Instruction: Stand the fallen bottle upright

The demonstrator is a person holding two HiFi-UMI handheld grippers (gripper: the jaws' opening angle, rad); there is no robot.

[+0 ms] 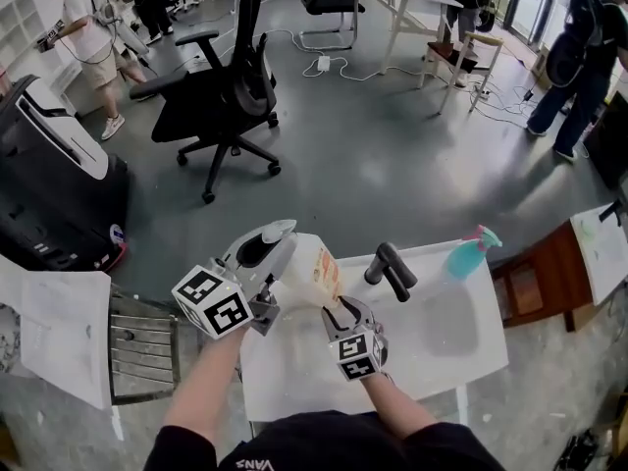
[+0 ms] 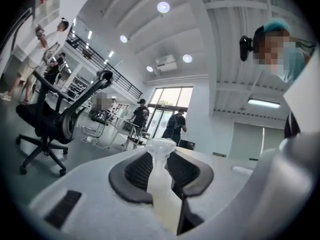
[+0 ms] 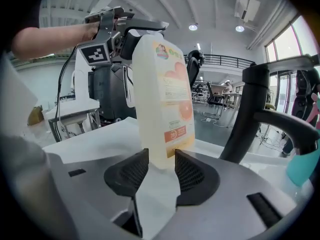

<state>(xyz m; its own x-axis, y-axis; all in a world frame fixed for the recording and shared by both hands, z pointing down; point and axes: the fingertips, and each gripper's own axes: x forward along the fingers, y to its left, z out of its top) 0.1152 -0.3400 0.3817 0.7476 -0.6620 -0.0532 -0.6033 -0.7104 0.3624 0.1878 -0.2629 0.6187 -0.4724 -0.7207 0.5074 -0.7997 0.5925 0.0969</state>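
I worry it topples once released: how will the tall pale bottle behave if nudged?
The bottle is tall on a narrow base, so a push high up would probably tip it. Its smooth plastic sides look slippery and may flex when squeezed. The left gripper clamps its neck, which likely steadies it.

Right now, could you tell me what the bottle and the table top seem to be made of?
Bottle: probably milky translucent plastic; its wall glows softly under the lights. Table top: smooth white with a dull sheen, perhaps laminate or plastic.
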